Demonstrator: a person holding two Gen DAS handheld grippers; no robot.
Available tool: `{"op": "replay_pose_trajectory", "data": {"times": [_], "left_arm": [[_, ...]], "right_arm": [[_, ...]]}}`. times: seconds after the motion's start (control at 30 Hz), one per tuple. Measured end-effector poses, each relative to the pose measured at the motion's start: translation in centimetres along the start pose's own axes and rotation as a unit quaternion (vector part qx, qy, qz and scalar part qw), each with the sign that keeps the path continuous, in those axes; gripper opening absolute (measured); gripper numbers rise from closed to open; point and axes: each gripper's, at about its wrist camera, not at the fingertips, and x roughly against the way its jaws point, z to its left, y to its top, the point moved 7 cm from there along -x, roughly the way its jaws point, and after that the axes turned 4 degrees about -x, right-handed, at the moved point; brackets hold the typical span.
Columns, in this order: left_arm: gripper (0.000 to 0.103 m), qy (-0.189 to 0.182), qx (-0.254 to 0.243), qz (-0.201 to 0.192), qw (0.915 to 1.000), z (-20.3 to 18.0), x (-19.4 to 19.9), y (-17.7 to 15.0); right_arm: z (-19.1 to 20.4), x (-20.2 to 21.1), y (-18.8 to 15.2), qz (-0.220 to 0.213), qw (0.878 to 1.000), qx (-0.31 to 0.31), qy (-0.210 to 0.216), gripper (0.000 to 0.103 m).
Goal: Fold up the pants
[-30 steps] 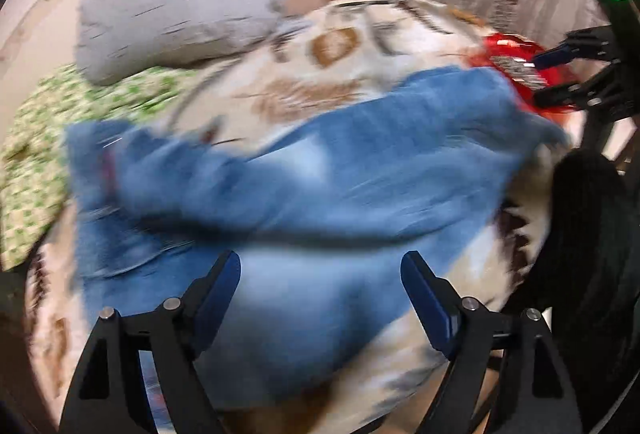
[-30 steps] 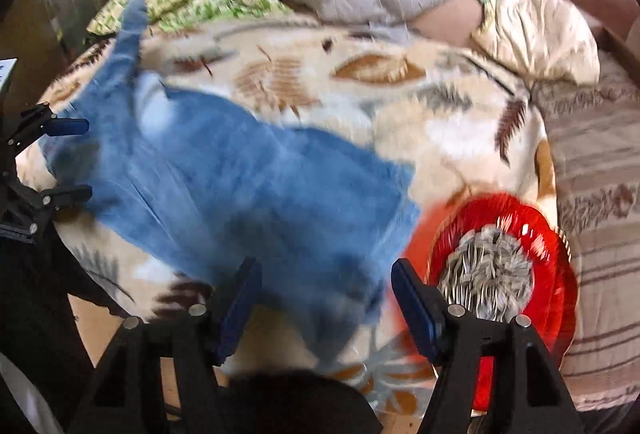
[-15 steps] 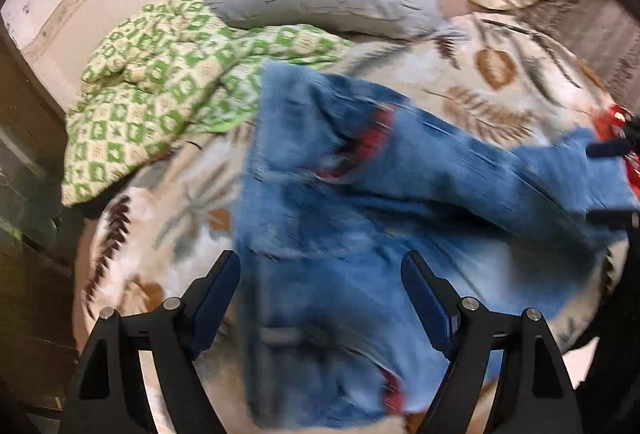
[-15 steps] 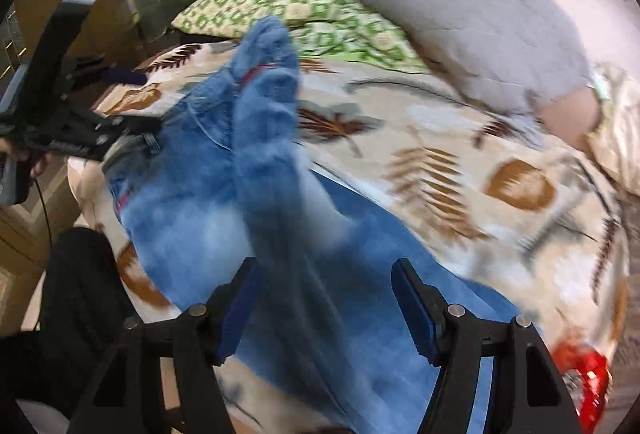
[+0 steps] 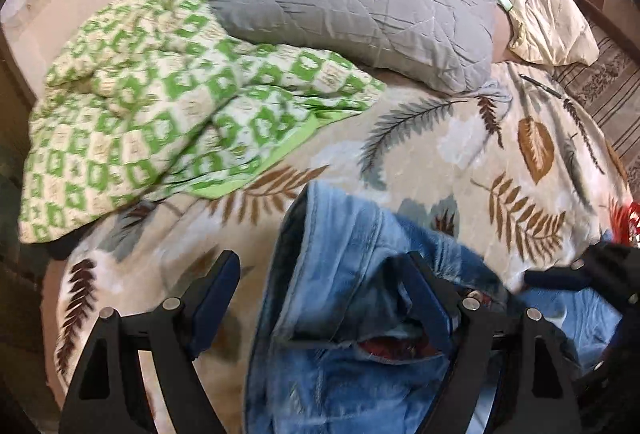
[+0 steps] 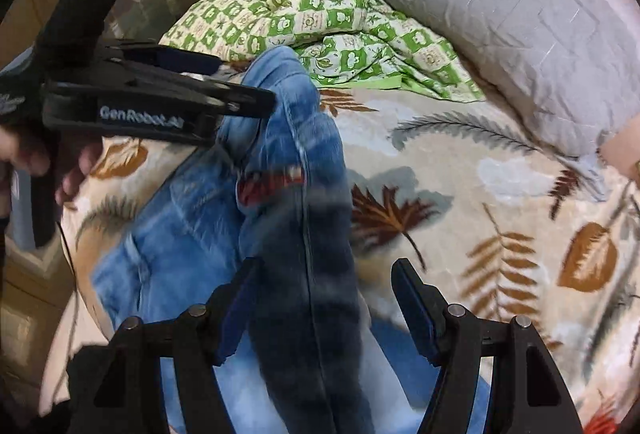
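Jeans (image 6: pixel 304 234) between right gripper (image 6: pixel 324 310) jaws, ungripped

Left gripper (image 5: pixel 320 298): black angular fingers (image 5: pixel 212 290) with dark blue pads on the inner faces and silver round screw heads along the linkage, lower part of its own view. Right gripper (image 6: pixel 324 298): same black build, blue pads, silver screws. In the right wrist view, upper left, the left gripper's black body bears white "GenRobot.AI" lettering (image 6: pixel 140 119).
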Motion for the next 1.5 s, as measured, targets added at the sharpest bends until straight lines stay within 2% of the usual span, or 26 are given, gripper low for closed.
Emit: {"op": "replay_pose_trajectory", "data": {"times": [0.03, 0.07, 0.1, 0.13, 0.2, 0.27, 0.4, 0.5, 0.63, 0.73, 0.8, 0.93, 1.03, 1.13, 1.17, 1.2, 1.23, 1.27, 1.3, 1.4, 1.43, 1.5], "left_arm": [[0.084, -0.017, -0.004, 0.003, 0.9998, -0.4, -0.5, 0.2], [0.07, -0.035, -0.009, -0.002, 0.9993, -0.8, -0.7, 0.2], [0.016, -0.052, -0.013, 0.0, 0.9986, -1.1, -1.0, 0.1], [0.007, -0.059, -0.012, 0.01, 0.9981, -1.3, -1.1, -0.1], [0.004, -0.044, -0.028, 0.0, 0.9986, -1.3, -0.1, -0.6], [0.004, -0.053, -0.033, -0.007, 0.998, -1.2, 1.2, -1.2], [0.004, -0.046, -0.035, -0.039, 0.9976, -0.5, 6.4, -3.2], [0.004, -0.043, -0.036, -0.06, 0.9966, -0.4, 10.5, -6.1], [0.004, -0.042, -0.029, -0.076, 0.9959, -0.3, 14.6, -11.5], [0.004, -0.041, -0.007, -0.066, 0.9969, -0.4, 15.4, -17.0], [0.004, -0.039, 0.013, -0.046, 0.9981, -0.3, 14.4, -20.5], [0.004, -0.032, 0.063, 0.011, 0.9975, 0.7, 9.4, -26.7], [0.008, -0.038, 0.08, 0.039, 0.9953, 0.6, 6.2, -29.0], [0.01, -0.033, 0.084, 0.028, 0.9956, 0.5, 6.5, -29.0], [0.021, -0.026, 0.088, 0.027, 0.9954, 0.6, 7.2, -28.9], [0.044, -0.013, 0.095, 0.023, 0.9952, 0.9, 7.9, -28.9], [0.058, 0.007, 0.107, 0.007, 0.9943, 1.6, 9.3, -28.6], [0.078, 0.02, 0.115, -0.016, 0.993, 2.0, 10.9, -28.2], [0.082, 0.024, 0.116, -0.042, 0.9921, 2.1, 12.7, -27.6], [0.082, 0.041, 0.081, -0.075, 0.993, 0.9, 16.1, -25.4], [0.082, 0.039, 0.058, -0.084, 0.994, -0.4, 16.9, -24.4], [0.084, 0.005, 0.009, -0.083, 0.9965, -4.1, 17.1, -22.1]], "right_arm": [[0.2, -0.5, 0.4, 0.002, 1.0, -0.004, 0.01, 0.071], [0.3, -0.9, 0.6, 0.002, 1.0, -0.007, 0.02, 0.065], [0.5, -1.2, 0.9, -0.002, 1.0, -0.008, 0.027, 0.032], [0.7, -1.5, 1.0, 0.0, 1.0, -0.004, 0.03, 0.018], [1.1, -1.3, 0.9, -0.007, 0.999, 0.0, 0.033, 0.015], [1.8, -0.8, 0.4, -0.013, 0.999, 0.018, 0.037, 0.014], [3.4, 1.0, -0.9, -0.026, 0.998, 0.036, 0.048, 0.014], [4.9, 3.2, -2.6, -0.043, 0.996, 0.053, 0.063, 0.013], [7.5, 5.8, -5.9, -0.059, 0.991, 0.091, 0.081, 0.013], [9.6, 6.4, -8.9, -0.064, 0.986, 0.125, 0.087, 0.013], [10.8, 5.9, -10.7, -0.059, 0.984, 0.139, 0.089, 0.013], [13.2, 1.7, -14.3, -0.034, 0.981, 0.178, 0.064, 0.013], [13.9, -1.2, -15.9, -0.019, 0.98, 0.196, 0.032, 0.016], [14.0, -1.3, -16.2, -0.025, 0.979, 0.202, 0.011, 0.027], [13.9, -1.0, -16.2, -0.024, 0.979, 0.203, 0.005, 0.042], [13.6, -0.6, -16.1, -0.026, 0.979, 0.202, -0.003, 0.071], [13.3, 0.2, -15.9, -0.033, 0.98, 0.197, -0.007, 0.082], [13.3, 1.0, -15.8, -0.041, 0.98, 0.193, -0.004, 0.087], [13.1, 2.3, -15.7, -0.055, 0.981, 0.187, 0.006, 0.088], [11.9, 5.7, -16.0, -0.079, 0.981, 0.175, 0.008, 0.087], [11.1, 6.7, -16.4, -0.086, 0.981, 0.171, 0.006, 0.087], [9.5, 8.3, -17.4, -0.085, 0.982, 0.168, -0.004, 0.087]]}}
